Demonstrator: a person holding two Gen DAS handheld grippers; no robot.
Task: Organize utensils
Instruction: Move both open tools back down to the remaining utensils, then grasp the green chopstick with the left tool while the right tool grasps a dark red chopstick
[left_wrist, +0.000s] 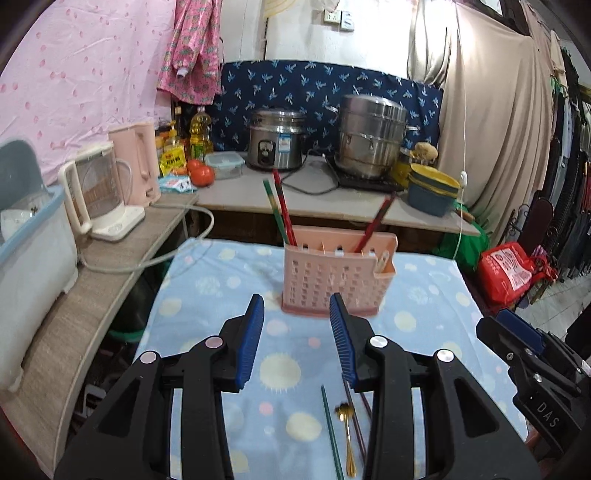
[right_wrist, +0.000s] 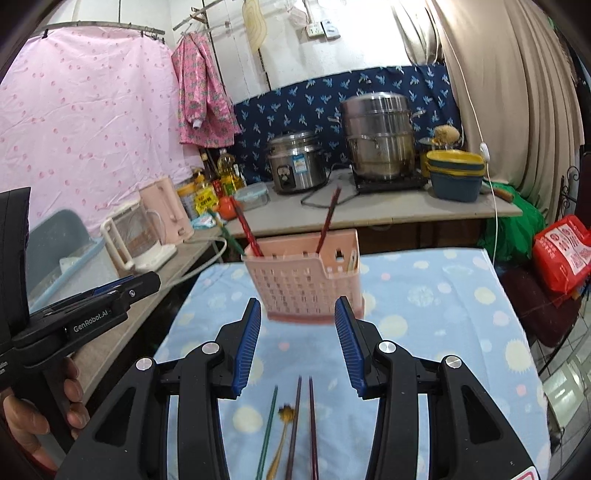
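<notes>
A pink perforated utensil holder (left_wrist: 334, 275) (right_wrist: 304, 282) stands on the blue dotted cloth, with red and green chopsticks (left_wrist: 282, 208) (right_wrist: 247, 230) leaning in it. On the cloth near me lie a green chopstick (left_wrist: 330, 432) (right_wrist: 267, 432), a small gold fork (left_wrist: 347, 435) (right_wrist: 282, 432) and two dark purple chopsticks (right_wrist: 304, 428) (left_wrist: 356, 424). My left gripper (left_wrist: 297, 325) is open and empty, above these utensils. My right gripper (right_wrist: 297, 328) is open and empty, also above them; it shows in the left wrist view (left_wrist: 517, 332).
A side shelf on the left holds a glass kettle (left_wrist: 98, 192) and a pink kettle (left_wrist: 138, 164). The counter behind holds a rice cooker (left_wrist: 277, 140), a steel steamer pot (left_wrist: 373, 134) and stacked bowls (left_wrist: 434, 188). A red bag (left_wrist: 511, 271) sits at the right.
</notes>
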